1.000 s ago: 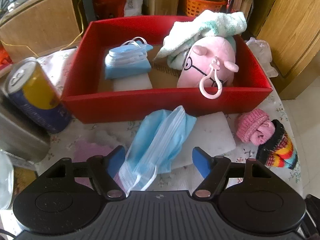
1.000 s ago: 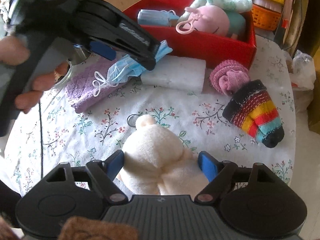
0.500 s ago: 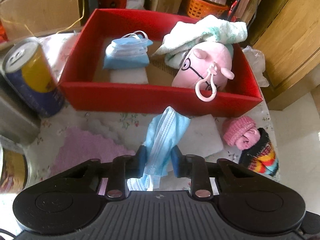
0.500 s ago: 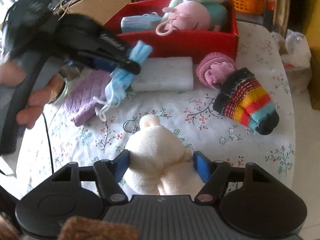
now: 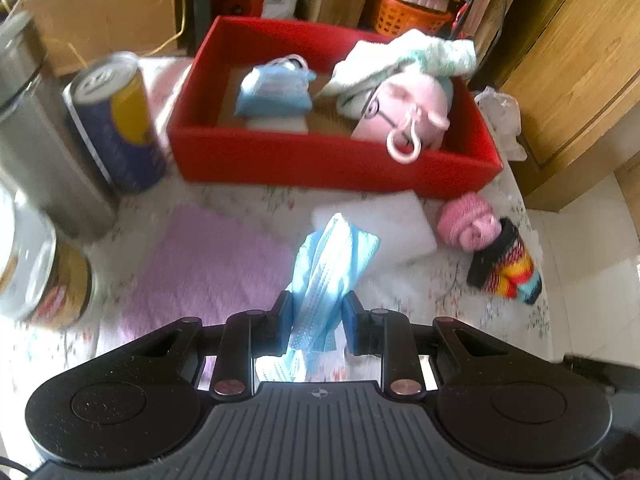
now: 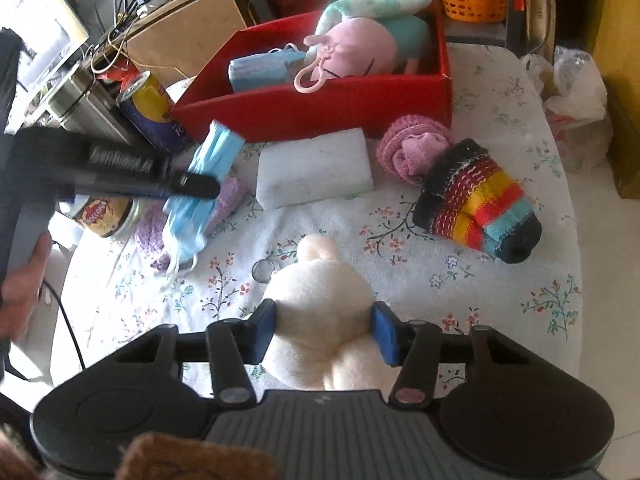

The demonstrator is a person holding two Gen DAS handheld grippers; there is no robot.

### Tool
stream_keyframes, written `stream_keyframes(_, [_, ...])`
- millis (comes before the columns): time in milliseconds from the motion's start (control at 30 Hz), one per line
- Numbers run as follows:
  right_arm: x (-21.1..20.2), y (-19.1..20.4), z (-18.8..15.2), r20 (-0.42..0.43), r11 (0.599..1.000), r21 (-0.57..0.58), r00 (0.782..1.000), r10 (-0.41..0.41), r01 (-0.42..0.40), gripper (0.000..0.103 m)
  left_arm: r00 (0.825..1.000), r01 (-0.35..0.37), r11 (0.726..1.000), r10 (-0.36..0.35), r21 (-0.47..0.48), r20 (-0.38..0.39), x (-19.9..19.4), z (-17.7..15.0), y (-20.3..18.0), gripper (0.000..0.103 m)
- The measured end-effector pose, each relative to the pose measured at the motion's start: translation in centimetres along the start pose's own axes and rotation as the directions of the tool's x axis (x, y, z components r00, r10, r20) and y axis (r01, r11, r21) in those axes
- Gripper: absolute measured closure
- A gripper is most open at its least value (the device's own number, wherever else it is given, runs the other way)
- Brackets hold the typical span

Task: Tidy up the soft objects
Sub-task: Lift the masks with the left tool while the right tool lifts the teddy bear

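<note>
My left gripper (image 5: pixel 318 316) is shut on a blue face mask (image 5: pixel 328 264) and holds it a little above the table; in the right wrist view the mask (image 6: pixel 192 208) hangs from that gripper (image 6: pixel 196 184) with its ear loops dangling. My right gripper (image 6: pixel 324 330) is closing on a cream plush toy (image 6: pixel 320 288) that lies on the flowered tablecloth, and both blue pads press into its sides. The red box (image 5: pixel 320 164) stands at the back and holds a stack of blue masks (image 5: pixel 276 92), a pink plush (image 5: pixel 404 108) and a mint towel (image 5: pixel 408 56).
On the cloth lie a white sponge block (image 6: pixel 316 168), a pink knit hat (image 6: pixel 412 148), a striped knit sock (image 6: pixel 476 208) and a purple cloth (image 5: pixel 208 264). A blue-yellow can (image 5: pixel 116 120), a steel flask (image 5: pixel 36 132) and a tin (image 5: pixel 44 276) stand at the left.
The left jaws shut on the blue mask and lifted it off the table. The right jaws narrowed from wide apart onto the cream plush.
</note>
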State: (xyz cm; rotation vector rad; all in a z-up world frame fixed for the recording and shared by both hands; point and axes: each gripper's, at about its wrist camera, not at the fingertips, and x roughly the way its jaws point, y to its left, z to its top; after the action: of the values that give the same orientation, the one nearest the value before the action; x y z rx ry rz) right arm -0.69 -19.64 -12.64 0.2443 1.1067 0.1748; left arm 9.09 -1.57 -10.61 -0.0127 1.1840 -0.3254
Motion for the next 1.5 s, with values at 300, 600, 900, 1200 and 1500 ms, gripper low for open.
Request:
stream_keyframes(300, [-0.1,0.6,-0.5,0.002,0.999,-0.033,1.0,-0.015,0.015,0.082,0.999,0.025,1.0,-0.025,0.002,-0.045,-0.9,-4.0,-0.1,0.077])
stream_keyframes(600, [-1.0,1.4,-1.3,0.013,0.999,-0.05,1.0,-0.012,0.013,0.085,0.998,0.024,1.0,-0.023,0.018,-0.062,-1.6,-6.4,-0.2,0.077])
stream_keyframes(900, [-2.3,1.5,-3.1,0.014,1.0,-0.011,1.0,0.016,-0.016,0.085,0.997,0.046,0.999,-0.045,0.012,-0.057,-2.5,-7.5,-0.3,0.076])
stream_keyframes(1200, [-4.2,2.1,-4.3,0.036,0.998,0.016,0.998,0.054,-0.054,0.085,0.998,0.047,0.999,-0.046,0.02,-0.047,-3.4,-8.4,-0.2,0.075])
stream_keyframes(1500, [-5.8,2.8,-5.5,0.061,0.998,0.012,0.996,0.065,-0.066,0.085,0.999,0.037,0.999,-0.036,0.037,-0.029,-4.4,-9.4,-0.6,0.075])
